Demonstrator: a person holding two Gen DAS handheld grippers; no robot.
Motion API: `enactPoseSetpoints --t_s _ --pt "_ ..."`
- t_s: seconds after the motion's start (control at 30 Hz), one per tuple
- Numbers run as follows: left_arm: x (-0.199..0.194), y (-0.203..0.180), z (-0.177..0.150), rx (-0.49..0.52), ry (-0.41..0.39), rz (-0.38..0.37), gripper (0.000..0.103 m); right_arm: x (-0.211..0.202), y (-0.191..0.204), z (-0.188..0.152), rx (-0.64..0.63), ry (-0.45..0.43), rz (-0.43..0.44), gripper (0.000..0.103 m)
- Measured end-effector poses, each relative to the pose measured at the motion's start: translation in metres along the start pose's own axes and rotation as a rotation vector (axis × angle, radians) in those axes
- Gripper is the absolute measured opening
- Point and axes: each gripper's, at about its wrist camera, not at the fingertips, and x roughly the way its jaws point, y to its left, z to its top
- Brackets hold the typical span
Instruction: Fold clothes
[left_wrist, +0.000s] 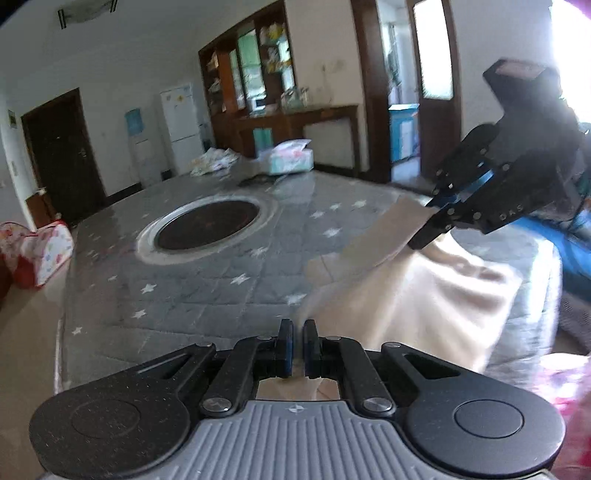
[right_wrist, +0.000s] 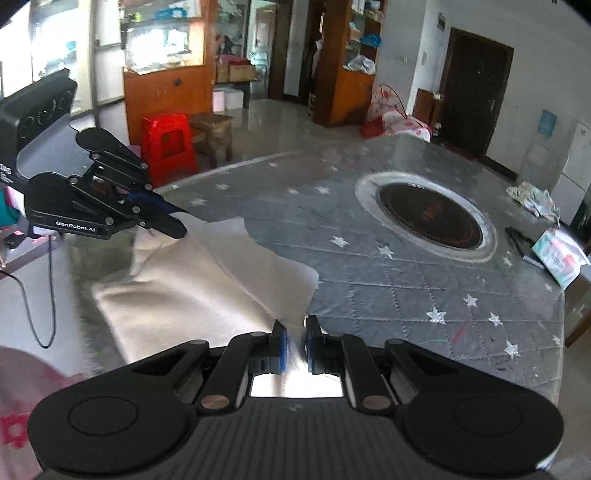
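Left wrist view: the left gripper (left_wrist: 298, 341) sits at the bottom of the picture, its fingers (left_wrist: 286, 347) clenched on an edge of the cream-coloured soft cloth garment (left_wrist: 424, 291), whose fabric shows between the blue pads and in the gap behind them. The garment lies on the grey quilted star-patterned cover of the counter (left_wrist: 207, 295), on the near side of the round dark inset plate with a silver ring (left_wrist: 208, 224) at the counter's middle. Beyond the garment, to the right of the round plate, the right gripper (left_wrist: 424, 240) comes down from the upper right, its fingers pinched on another edge of the same garment, which is lifted into a flap there. Past the round plate, at the far end of the counter, lies a pale green tissue pack (left_wrist: 290, 157).

Right wrist view: the right gripper (right_wrist: 295, 343) sits at the bottom, fingers (right_wrist: 279, 345) clenched with the garment's (right_wrist: 192, 288) pale edge caught between the pads. The garment spreads on the counter (right_wrist: 369, 295) on the near left of the round plate (right_wrist: 430, 216). The left gripper (right_wrist: 177, 230) reaches in from the left, well apart from the plate, its tips closed on a raised corner of the cloth.
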Motion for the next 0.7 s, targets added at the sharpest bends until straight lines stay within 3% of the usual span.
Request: enactPoseSetpoints --t_s 0.2,0.33,0.43,0.5,0.7 --pt "0.047 0.016 -0.013 -0.071 0.068 0.071 0.007 0.053 -0.012 -0.013 0.067 0.016 -0.045 0.011" --pt "0.059 0.015 -0.021 -0.074 0.088 0.135 0.011 0.068 -0.02 -0.024 0.113 0.001 -0.104 0.024" --pt "0.058 0.015 -0.024 -0.083 0.086 0.158 0.015 0.059 -0.033 -0.029 0.171 -0.027 -0.152 0.025" --pt "0.056 0.016 -0.023 -0.096 0.079 0.177 0.022 0.048 -0.039 -0.032 0.202 -0.046 -0.18 0.026" --pt "0.042 0.018 -0.012 -0.145 0.033 0.216 0.022 0.014 -0.034 -0.041 0.213 -0.073 -0.171 0.024"
